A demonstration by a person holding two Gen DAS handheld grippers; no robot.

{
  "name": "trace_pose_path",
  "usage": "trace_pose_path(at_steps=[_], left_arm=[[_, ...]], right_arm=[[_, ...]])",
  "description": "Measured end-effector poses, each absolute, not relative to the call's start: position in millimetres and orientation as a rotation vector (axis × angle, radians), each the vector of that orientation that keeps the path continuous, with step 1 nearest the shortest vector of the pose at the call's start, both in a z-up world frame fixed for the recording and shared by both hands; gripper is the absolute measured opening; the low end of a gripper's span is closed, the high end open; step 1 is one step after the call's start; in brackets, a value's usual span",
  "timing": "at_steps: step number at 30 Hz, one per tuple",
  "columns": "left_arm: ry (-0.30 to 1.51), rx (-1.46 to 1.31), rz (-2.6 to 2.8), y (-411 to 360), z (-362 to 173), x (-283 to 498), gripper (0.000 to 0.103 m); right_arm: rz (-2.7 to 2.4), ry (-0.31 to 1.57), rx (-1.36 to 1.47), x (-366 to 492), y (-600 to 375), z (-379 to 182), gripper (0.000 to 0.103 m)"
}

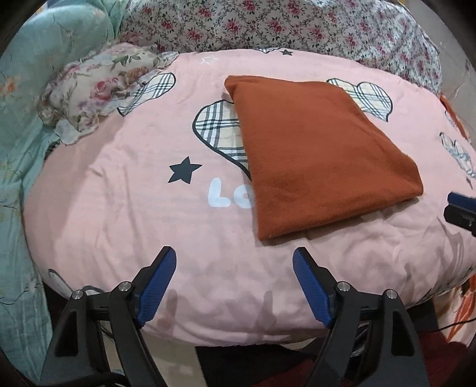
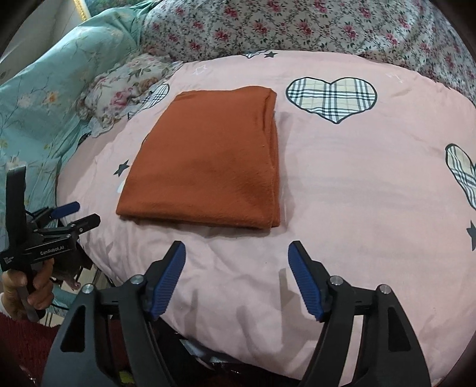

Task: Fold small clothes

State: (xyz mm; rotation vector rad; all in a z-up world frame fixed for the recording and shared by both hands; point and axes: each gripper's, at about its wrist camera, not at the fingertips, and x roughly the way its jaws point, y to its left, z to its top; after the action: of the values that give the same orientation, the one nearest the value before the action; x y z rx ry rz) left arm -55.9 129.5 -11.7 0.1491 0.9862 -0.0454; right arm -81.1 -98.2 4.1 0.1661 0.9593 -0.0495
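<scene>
A rust-orange cloth lies folded into a flat rectangle on the pink quilt; it also shows in the right wrist view. My left gripper is open and empty, held near the quilt's front edge, short of the cloth's near corner. It also shows at the left of the right wrist view. My right gripper is open and empty, just in front of the cloth's near edge. One of its fingertips shows at the right edge of the left wrist view.
The pink quilt has plaid hearts, stars and white letters. A floral pillow lies at the back left. A teal blanket is on the left, and a red-flowered bedspread lies behind.
</scene>
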Motion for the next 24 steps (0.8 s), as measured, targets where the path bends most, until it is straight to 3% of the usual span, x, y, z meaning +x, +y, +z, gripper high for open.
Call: trace_pose_path(at_steps=[6,24], left_arm=[[0.981,0.192,-0.054,121,-10,-58,0.084],[1.010,0.187,0.020,115,-12,0,0.085]], right_arm=[[-0.031,0.971,0.132,-77,-90,5,0.086],[0.002,0.994,0.137,-21,-87,-4,0.087]])
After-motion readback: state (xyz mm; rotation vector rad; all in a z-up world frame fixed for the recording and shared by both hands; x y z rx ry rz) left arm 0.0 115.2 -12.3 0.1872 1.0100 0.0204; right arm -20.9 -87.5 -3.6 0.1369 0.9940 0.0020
